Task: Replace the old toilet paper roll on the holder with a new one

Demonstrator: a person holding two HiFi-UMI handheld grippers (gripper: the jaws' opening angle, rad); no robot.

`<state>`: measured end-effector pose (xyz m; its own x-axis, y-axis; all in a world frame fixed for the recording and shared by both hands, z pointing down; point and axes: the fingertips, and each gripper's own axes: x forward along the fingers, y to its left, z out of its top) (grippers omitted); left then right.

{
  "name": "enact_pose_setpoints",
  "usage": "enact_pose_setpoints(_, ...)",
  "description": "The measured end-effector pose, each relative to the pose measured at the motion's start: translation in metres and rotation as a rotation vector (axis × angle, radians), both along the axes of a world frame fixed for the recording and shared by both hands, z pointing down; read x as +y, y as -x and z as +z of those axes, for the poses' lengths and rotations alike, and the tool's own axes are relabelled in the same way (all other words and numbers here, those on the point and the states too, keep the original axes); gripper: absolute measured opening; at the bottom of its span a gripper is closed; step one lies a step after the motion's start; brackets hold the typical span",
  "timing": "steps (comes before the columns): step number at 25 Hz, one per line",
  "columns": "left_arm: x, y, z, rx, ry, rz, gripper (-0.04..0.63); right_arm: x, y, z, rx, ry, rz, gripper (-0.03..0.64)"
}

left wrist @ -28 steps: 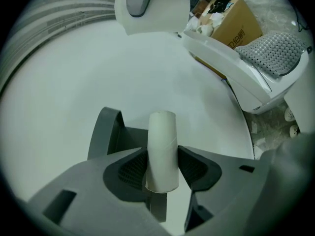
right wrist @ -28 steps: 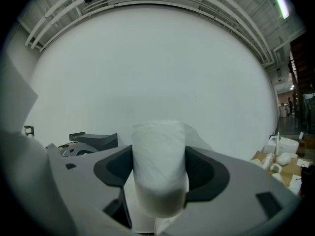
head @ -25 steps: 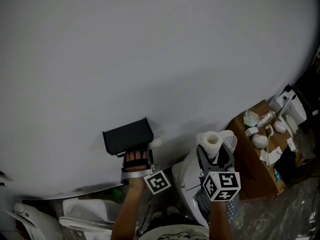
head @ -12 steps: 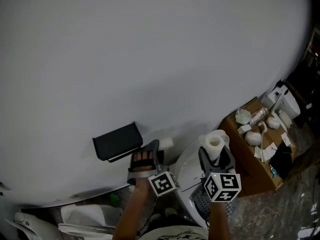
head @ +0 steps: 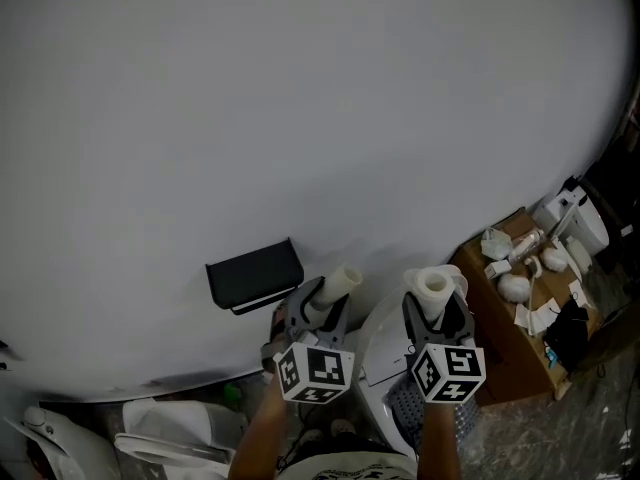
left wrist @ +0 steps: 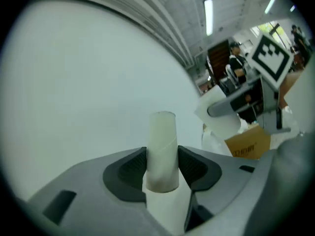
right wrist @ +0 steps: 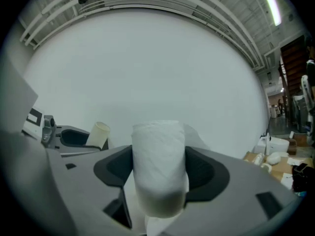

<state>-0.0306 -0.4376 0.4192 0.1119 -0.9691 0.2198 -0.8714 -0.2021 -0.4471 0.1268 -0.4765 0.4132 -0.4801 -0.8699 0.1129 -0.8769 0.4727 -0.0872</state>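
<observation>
Jaws of left gripper [left wrist: 162, 163] clamp the old cardboard core [left wrist: 162, 132]; right gripper [right wrist: 158, 171] jaws clamp the new roll [right wrist: 158, 146], just beside it. Holder [head: 254, 272] sits beyond on the wall [head: 300, 108]. Risk, we reckon: squeezing too hard deforms the soft roll, so it won't slide on; core may slip & drop.

Bare cardboard tube [left wrist: 161, 151], smooth and matt, toilet paper roll [right wrist: 158, 171] of soft, slightly rough white paper, holder [head: 253, 273] black and matt, wall [head: 300, 118] smooth matt white, brown matt cardboard box [head: 500, 348]
</observation>
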Motion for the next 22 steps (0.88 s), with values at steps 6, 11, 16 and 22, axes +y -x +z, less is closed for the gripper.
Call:
enact_pose_setpoints(6,0.032,0.030,-0.045,0.299,-0.119,0.004,0.199,0.009,0.026,-0.004,-0.011,-0.007,-0.055,0.308)
enact_pose_setpoints(11,0.061,0.073,-0.065,0.450,-0.230,-0.084,0.199,0.016,0.047,-0.007,-0.026,-0.010,-0.098,0.308)
enact_pose_setpoints(16,0.092,0.120,-0.070,0.540,-0.293,-0.194,0.199,0.025,0.067,-0.008,-0.037,-0.009,-0.139,0.308)
enact_pose_setpoints(22,0.129,0.163,-0.068,0.649,-0.362,-0.315,0.199,0.034,0.091,-0.009,-0.042,-0.005,-0.179,0.308)
